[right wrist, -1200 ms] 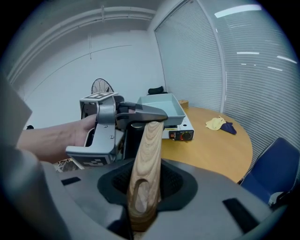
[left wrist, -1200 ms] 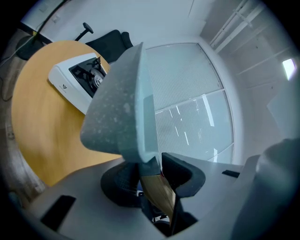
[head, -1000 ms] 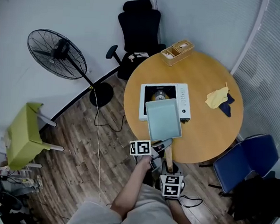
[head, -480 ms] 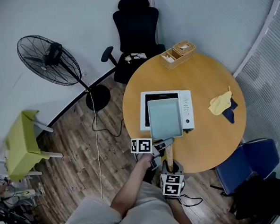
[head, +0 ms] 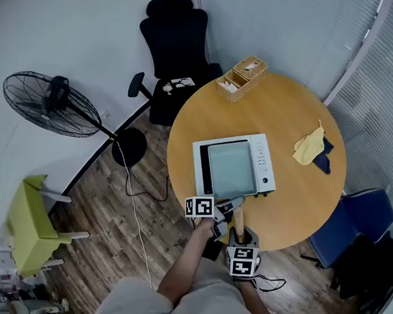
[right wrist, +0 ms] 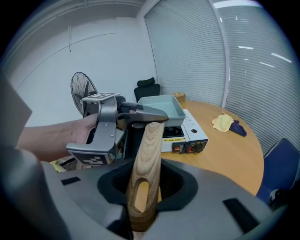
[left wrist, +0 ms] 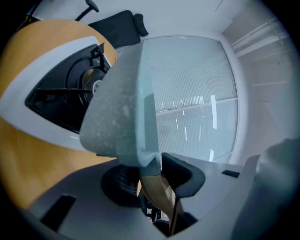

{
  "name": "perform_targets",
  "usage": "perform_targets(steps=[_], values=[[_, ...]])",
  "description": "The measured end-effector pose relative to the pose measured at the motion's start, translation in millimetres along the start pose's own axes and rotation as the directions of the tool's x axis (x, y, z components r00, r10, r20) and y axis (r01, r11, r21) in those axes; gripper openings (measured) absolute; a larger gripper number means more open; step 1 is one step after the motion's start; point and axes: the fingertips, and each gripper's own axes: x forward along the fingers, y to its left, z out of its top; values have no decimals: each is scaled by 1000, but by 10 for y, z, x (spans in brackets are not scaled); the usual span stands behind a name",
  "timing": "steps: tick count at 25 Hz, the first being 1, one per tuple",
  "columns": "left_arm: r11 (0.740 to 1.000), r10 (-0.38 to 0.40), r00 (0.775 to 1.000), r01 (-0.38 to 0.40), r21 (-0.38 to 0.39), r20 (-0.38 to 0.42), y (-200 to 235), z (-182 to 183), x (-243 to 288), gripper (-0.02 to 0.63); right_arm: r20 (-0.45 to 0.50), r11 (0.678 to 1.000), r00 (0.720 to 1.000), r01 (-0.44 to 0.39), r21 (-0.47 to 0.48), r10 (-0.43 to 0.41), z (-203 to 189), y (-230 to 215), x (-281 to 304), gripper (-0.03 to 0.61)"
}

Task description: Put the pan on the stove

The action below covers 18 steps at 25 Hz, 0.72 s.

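A square pale blue-green pan (head: pixel 232 170) with a wooden handle (head: pixel 237 218) lies over the white tabletop stove (head: pixel 266 165) and hides its burner. Whether it rests on the grate I cannot tell. My left gripper (head: pixel 229 204) is shut on the neck where handle meets pan. In the left gripper view the pan (left wrist: pixel 117 108) fills the middle, above the stove (left wrist: pixel 42 79). My right gripper (head: pixel 238 234) is shut on the handle's end; the handle (right wrist: pixel 145 164) rises between its jaws toward the left gripper (right wrist: pixel 140 115), pan (right wrist: pixel 161 107) and stove (right wrist: pixel 192 136).
The stove stands on a round wooden table (head: pixel 293 205). A wooden box (head: pixel 241 76) sits at the back edge, and a yellow cloth (head: pixel 308 145) lies on a dark one at the right. A black chair (head: pixel 174 39), fan (head: pixel 47 104), blue chair (head: pixel 352 222) and green stool (head: pixel 30 222) surround the table.
The pan has moved away from me, from over the stove's near edge to over its burner, now covered. Both grippers kept their hold on the handle.
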Motion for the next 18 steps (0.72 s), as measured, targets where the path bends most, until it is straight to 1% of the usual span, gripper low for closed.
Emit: perform_targets(steps=[6,11,18], values=[[999,-9,1000,8,-43,-27,148,118,30,150,-17,1000,1000,25,18,-24,54,22,169,109],[998,-10,999,8,-58,-44,235,179,30,151,-23,999,999,38,23,-37,61,35,275,109],[994,-29,999,25,-104,-36,300,225,46,152,-26,998,998,57,-1,-57,121,18,314,109]])
